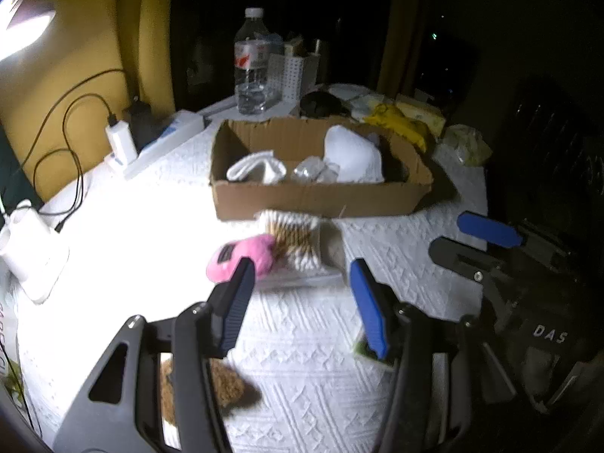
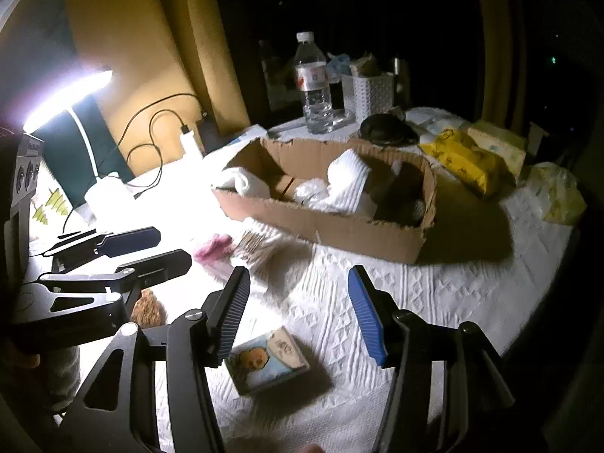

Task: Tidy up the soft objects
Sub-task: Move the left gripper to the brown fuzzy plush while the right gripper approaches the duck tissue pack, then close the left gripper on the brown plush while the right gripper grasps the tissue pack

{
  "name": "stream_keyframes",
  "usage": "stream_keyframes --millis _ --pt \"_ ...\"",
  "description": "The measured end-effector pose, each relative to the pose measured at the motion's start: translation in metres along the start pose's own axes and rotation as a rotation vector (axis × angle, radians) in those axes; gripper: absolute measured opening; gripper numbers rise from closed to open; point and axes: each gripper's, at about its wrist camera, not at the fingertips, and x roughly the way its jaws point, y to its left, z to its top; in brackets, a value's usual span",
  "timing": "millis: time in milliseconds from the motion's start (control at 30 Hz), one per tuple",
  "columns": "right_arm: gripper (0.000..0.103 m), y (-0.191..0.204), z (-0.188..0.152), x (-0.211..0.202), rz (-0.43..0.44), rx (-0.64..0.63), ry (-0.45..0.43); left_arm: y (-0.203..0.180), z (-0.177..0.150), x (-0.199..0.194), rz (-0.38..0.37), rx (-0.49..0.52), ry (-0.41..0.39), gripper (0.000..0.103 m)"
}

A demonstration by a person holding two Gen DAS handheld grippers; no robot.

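A dark room with yellow walls (image 1: pixel 94 37) is surrounding a table under a white textured cloth (image 1: pixel 309 358), glaring beneath a lamp (image 2: pixel 68 90). A cardboard box (image 1: pixel 317 196) is sitting mid-table, holding white cloths (image 1: pixel 256 170). A pink soft toy (image 1: pixel 241 256) is lying just before it. The left gripper (image 1: pixel 302 279) and right gripper (image 2: pixel 298 287) are both hovering spread, pinching nothing.

Water bottle (image 1: pixel 252 64), white perforated basket (image 2: pixel 372 92), charger (image 1: pixel 120 142), yellow packet (image 2: pixel 462 160), lamp (image 2: pixel 68 94)
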Motion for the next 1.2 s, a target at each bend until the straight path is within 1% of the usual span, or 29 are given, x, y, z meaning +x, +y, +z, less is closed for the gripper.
stream_keyframes --millis 100,133,167,200,600,667,833,1033,1100,1200 --pt "0.064 0.002 -0.006 0.002 0.016 0.003 0.016 0.004 -0.007 0.000 -0.018 -0.024 0.007 0.055" --pt "0.064 0.003 -0.009 0.003 0.019 0.004 0.021 0.005 -0.009 -0.001 -0.019 -0.026 0.009 0.065" --pt "0.065 0.003 -0.011 0.004 0.022 0.004 0.025 0.006 -0.012 -0.002 -0.018 -0.027 0.008 0.070" --pt "0.065 0.004 -0.013 0.005 0.024 0.005 0.030 0.006 -0.014 -0.003 -0.019 -0.030 0.005 0.072" --pt "0.067 0.012 -0.039 0.022 0.030 0.000 0.087 0.025 -0.040 0.007 0.008 -0.058 0.060 0.072" --pt "0.068 0.014 -0.043 0.026 0.030 -0.007 0.094 0.029 -0.043 0.008 0.012 -0.066 0.067 0.072" --pt "0.084 0.022 -0.052 0.037 0.041 -0.039 0.126 0.036 -0.049 0.011 0.022 -0.081 0.082 0.072" --pt "0.085 0.034 -0.062 0.046 0.055 -0.091 0.156 0.048 -0.056 0.012 0.045 -0.097 0.095 0.072" --pt "0.085 0.035 -0.063 0.049 0.048 -0.099 0.161 0.054 -0.056 0.011 0.071 -0.099 0.089 0.072" --pt "0.085 0.035 -0.063 0.053 0.043 -0.104 0.165 0.062 -0.056 0.012 0.087 -0.100 0.100 0.073"
